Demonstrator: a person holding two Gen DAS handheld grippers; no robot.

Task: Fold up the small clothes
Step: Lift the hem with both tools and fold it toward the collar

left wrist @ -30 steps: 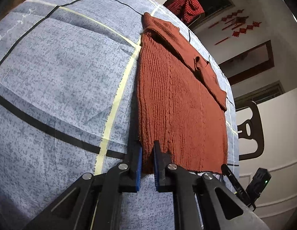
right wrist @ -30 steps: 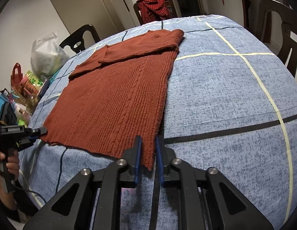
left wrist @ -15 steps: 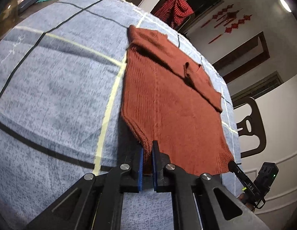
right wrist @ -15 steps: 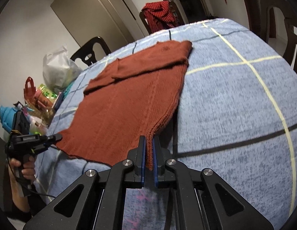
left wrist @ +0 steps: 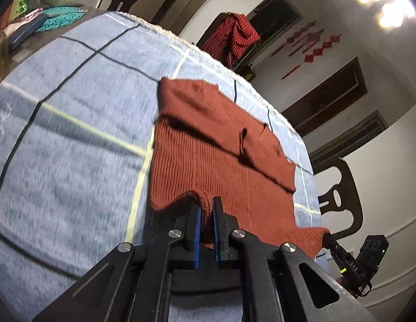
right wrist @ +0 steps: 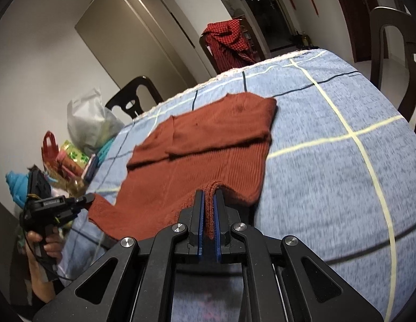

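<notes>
The sweater [left wrist: 221,161] is lying flat on the blue checked tablecloth [left wrist: 74,139], sleeves folded across the top, w/ the hem at the near edge. It's a soft, floppy rib knit, prob light and not slippery, so it'll sag between grips; the hem corners look best. The left claw [left wrist: 205,214] and right claw [right wrist: 209,209] are each pinching one, lifting it.

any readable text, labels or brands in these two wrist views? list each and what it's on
"DAS": white letters on the black finger of the right gripper, left wrist view.
White label on the left gripper body, right wrist view: too blurred to read.
Packaging on the green bag: too small to read.
Nothing else legible.
</notes>
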